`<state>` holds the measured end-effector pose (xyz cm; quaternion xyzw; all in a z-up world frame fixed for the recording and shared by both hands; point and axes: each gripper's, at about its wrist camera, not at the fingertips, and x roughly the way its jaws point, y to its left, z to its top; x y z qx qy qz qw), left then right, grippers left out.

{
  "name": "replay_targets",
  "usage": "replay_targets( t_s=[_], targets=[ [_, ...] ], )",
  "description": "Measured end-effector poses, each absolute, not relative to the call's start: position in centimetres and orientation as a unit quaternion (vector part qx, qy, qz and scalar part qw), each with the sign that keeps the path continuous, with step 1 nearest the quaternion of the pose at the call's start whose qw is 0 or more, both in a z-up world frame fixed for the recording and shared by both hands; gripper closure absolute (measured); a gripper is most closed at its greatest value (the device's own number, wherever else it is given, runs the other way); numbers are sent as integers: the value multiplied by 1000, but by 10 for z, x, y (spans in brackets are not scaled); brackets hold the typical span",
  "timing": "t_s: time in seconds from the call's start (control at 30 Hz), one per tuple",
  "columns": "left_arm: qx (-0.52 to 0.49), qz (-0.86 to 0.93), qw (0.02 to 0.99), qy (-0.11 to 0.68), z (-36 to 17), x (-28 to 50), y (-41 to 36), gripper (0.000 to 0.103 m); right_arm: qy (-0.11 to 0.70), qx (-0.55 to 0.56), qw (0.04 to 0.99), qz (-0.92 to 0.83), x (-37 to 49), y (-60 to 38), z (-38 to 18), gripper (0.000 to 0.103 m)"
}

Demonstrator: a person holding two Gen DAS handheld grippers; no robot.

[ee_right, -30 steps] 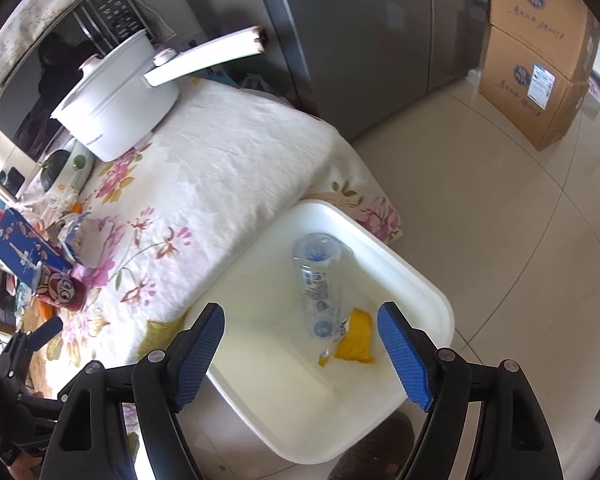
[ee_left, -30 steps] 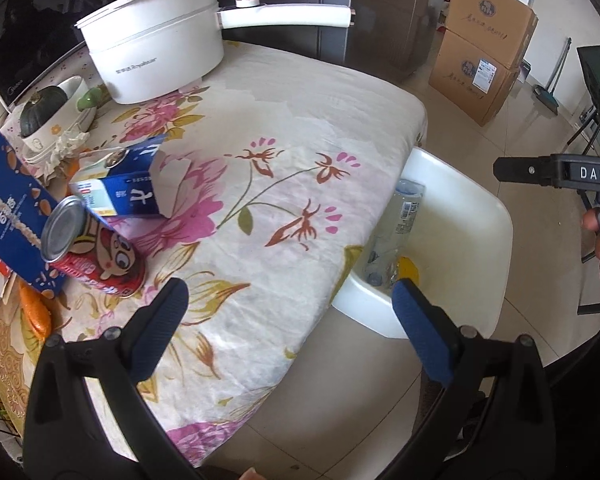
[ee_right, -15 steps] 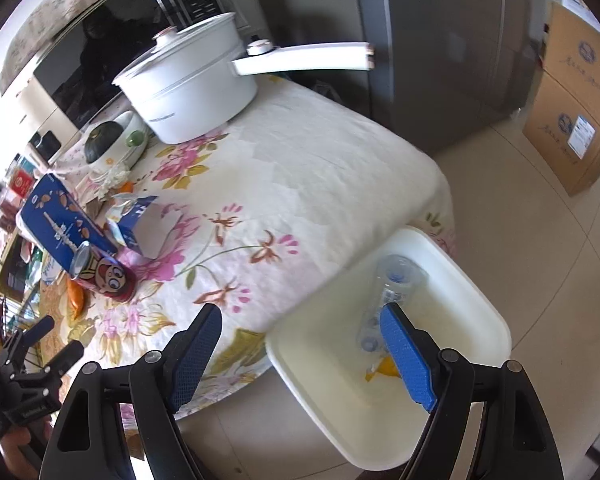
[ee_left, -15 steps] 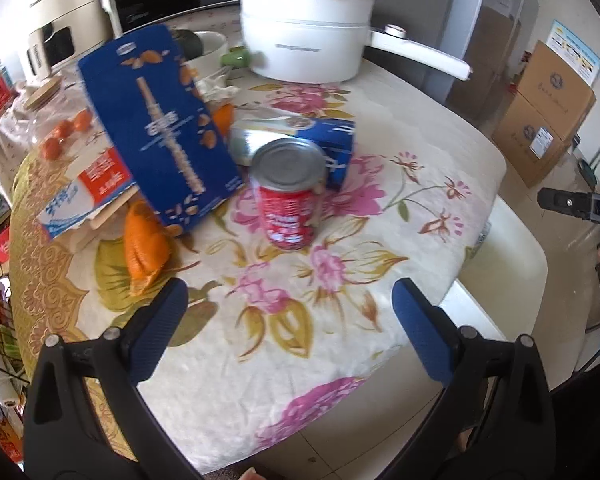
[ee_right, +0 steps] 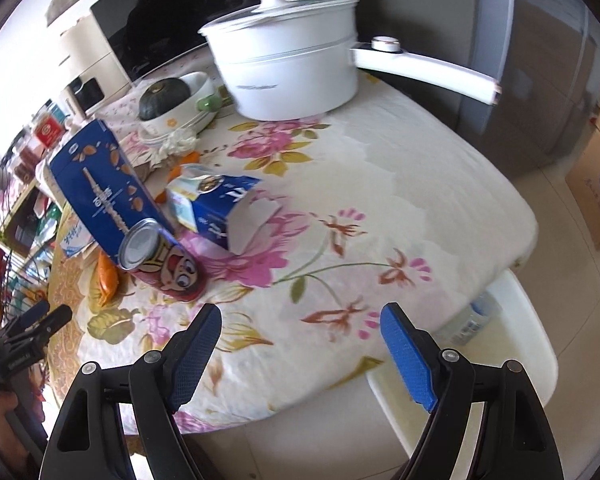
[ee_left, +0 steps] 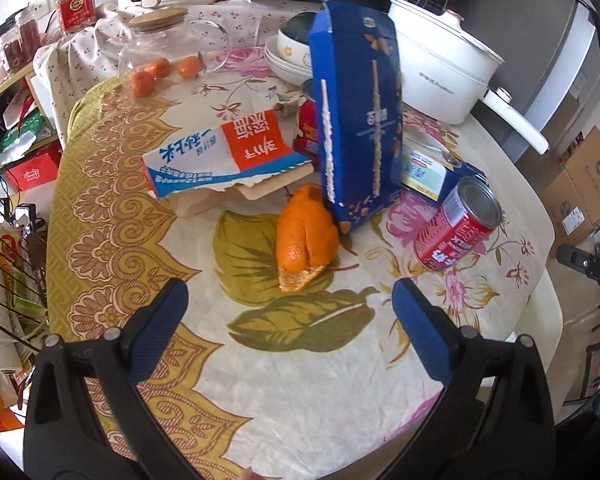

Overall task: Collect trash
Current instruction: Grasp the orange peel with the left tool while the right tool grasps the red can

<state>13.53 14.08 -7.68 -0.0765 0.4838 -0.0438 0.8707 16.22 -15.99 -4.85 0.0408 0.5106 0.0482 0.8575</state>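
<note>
From your left wrist: a second ago this view faced the white bin; you have now swung it round to the clutter, which suggests you are lining up the next piece. Your left gripper [ee_left: 288, 316] hangs with its pads wide apart and empty, just short of the orange peel [ee_left: 305, 240]. The peel lies curled on the tabletop [ee_left: 300, 380], touching the foot of the tall blue box [ee_left: 358, 120]. The red can [ee_left: 458, 228] lies tipped to its right.

From your right wrist: you have lifted away from the white bin [ee_right: 524, 360], where a plastic bottle [ee_right: 470, 322] already lies. Your right gripper [ee_right: 300, 344] is likewise spread and empty, over the tabletop edge.
</note>
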Motion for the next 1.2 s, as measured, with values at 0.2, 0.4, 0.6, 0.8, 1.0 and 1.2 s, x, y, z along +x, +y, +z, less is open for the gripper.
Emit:
replay_targets(
  t_s=[0.2, 0.4, 0.6, 0.8, 1.0, 1.2],
  targets=[
    [-93, -52, 861, 497, -98, 158, 142, 8, 513, 4, 856, 69, 178, -120, -62, 20],
    [-88, -70, 851, 513, -118, 179, 132, 16, 517, -10, 853, 76, 190, -106, -71, 20],
    [-56, -76, 852, 515, -130, 196, 121, 37, 522, 1, 850, 78, 198, -105, -79, 20],
    [-65, -83, 844, 526, -125, 195, 129, 84, 523, -13, 847, 90, 197, -97, -82, 20],
    [-61, -73, 838, 537, -122, 174, 145, 89, 521, -21, 845, 115, 197, -77, -86, 20],
    [-70, -60, 842, 532, -110, 154, 160, 89, 495, -38, 858, 131, 206, -52, -86, 20]
  ],
)
